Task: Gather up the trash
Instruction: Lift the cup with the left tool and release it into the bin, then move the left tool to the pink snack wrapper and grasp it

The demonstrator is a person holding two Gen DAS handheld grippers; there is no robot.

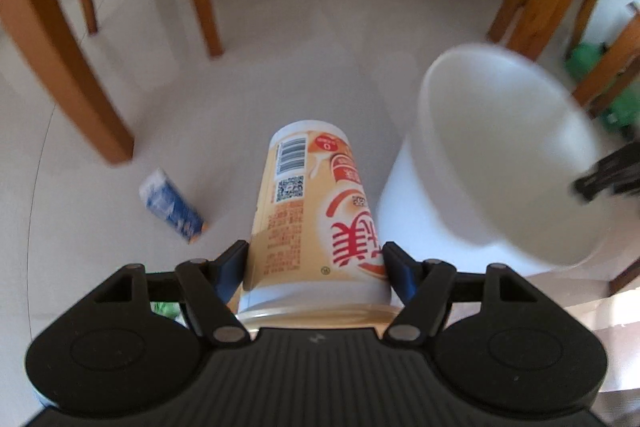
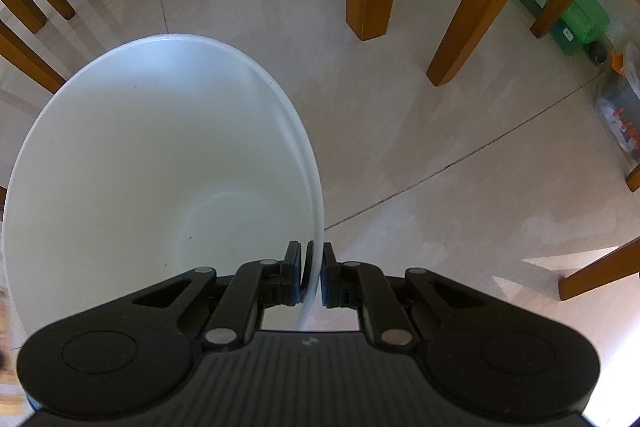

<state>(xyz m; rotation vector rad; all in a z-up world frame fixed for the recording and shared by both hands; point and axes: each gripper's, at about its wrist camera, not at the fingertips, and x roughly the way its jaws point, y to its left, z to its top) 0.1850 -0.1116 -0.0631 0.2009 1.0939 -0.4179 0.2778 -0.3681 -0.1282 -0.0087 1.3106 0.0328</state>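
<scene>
Pale floor tiles (image 2: 400, 127) under wooden chairs: the right gripper (image 2: 311, 273) pinches the white bucket (image 2: 140, 167) rim, tilting it to receive the milk-tea cup (image 1: 316, 215) clamped in the left gripper (image 1: 316, 267).

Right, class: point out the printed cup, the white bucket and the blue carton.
printed cup (image 1: 304, 211), left wrist view, on its label side.
white bucket (image 2: 132, 155), right wrist view, on its inner wall.
blue carton (image 1: 172, 205), left wrist view, on its side.
</scene>
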